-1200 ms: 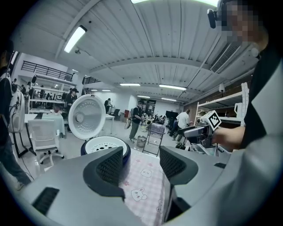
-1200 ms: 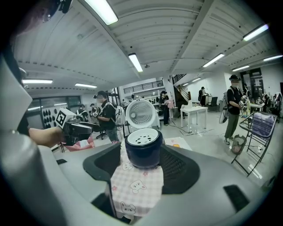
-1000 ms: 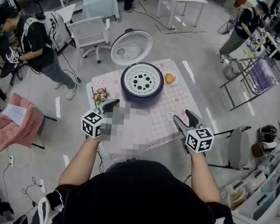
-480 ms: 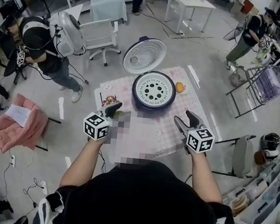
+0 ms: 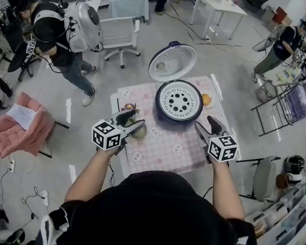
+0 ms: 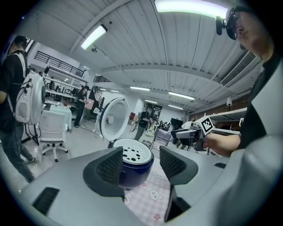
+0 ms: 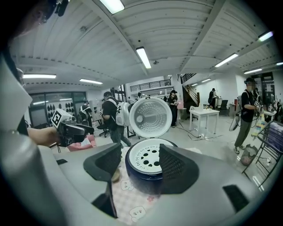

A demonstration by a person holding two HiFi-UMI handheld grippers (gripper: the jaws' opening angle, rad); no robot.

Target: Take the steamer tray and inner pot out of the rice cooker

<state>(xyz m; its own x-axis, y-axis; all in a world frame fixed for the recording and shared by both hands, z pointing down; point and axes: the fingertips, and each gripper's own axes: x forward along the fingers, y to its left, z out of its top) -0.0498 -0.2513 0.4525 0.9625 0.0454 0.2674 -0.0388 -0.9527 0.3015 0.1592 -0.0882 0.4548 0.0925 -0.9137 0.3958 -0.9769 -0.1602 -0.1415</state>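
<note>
The right tool (image 7: 139, 164) gapes toward the rice cooker (image 7: 141, 179).

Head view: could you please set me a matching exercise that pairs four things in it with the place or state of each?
Things:
1. steamer tray
2. lid
3. orange round item
4. left gripper

Places or states:
A. swung open, standing behind the pot
B. seated in the top of the rice cooker
C. jaws apart, gripping nothing
D. on the table, right of the rice cooker

Pairs: 1-B, 2-A, 3-D, 4-C
</note>
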